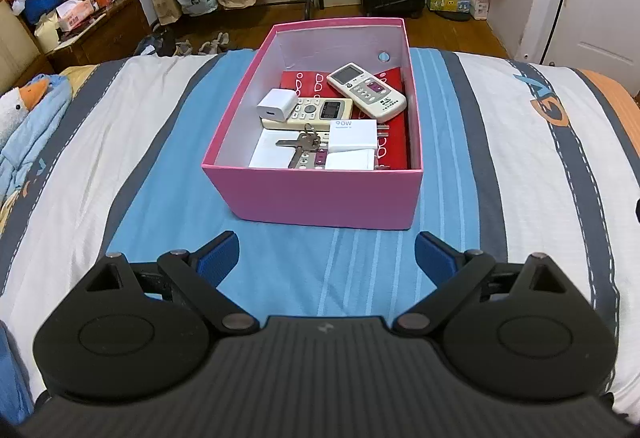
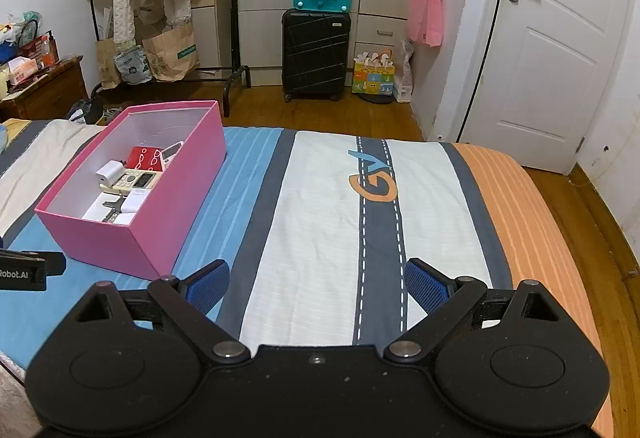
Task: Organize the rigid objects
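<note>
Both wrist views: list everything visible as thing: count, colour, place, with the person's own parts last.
box: one, pink, on the bed's blue stripe
remote controls: two clear, cream-white, inside the box; a third may lie under the keys
chargers: small white cube on a remote, plus white blocks near the front wall, one marked 90W
keys: one bunch, metal, in the box
red case: red with white glasses print, under the remotes
bedspread: striped blue, white, grey, orange
suitcase: one, black, by the wardrobe
door: white, right side
left hand-held gripper: open, empty
right hand-held gripper: open, empty
</note>
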A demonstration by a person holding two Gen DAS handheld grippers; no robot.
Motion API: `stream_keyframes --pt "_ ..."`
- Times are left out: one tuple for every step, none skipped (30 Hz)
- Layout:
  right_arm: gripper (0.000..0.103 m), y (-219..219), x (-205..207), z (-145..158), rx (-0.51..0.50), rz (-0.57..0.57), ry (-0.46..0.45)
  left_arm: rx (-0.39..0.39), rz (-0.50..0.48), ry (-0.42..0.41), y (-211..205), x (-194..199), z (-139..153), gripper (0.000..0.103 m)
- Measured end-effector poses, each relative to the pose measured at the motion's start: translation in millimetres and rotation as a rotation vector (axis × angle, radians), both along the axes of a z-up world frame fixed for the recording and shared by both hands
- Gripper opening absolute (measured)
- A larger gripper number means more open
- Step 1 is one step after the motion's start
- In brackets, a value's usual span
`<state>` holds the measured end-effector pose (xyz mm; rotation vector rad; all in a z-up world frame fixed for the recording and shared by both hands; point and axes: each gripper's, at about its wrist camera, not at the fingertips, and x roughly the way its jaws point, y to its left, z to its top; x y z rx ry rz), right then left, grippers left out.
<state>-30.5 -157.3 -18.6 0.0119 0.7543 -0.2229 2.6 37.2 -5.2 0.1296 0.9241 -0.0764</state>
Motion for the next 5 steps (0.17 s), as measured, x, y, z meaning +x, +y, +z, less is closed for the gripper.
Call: stream_keyframes --pt "0.096 0.0 -0.1 0.2 0.000 -0.001 0.000 0.001 0.000 0.000 -0.1 -0.4 0.5 0.095" --pt "0.096 -0.2 -0.4 0.2 0.000 0.000 -0.001 -0.001 -0.001 0.000 0.0 -0.4 0.7 0.095" --pt "0.096 -0.1 -0.5 0.2 -0.001 -0.001 -0.001 -0.002 0.001 0.002 -0.2 -0.3 0.4 0.096" --pt "0.096 0.0 -0.6 0.2 -0.001 0.000 -0.001 -0.004 0.003 0.004 0.3 -0.2 0.6 0.096" --pt "0.096 0.2 -0.9 0.1 -0.001 0.002 -0.002 -0.007 0.006 0.007 0.9 -0.1 0.8 0.096"
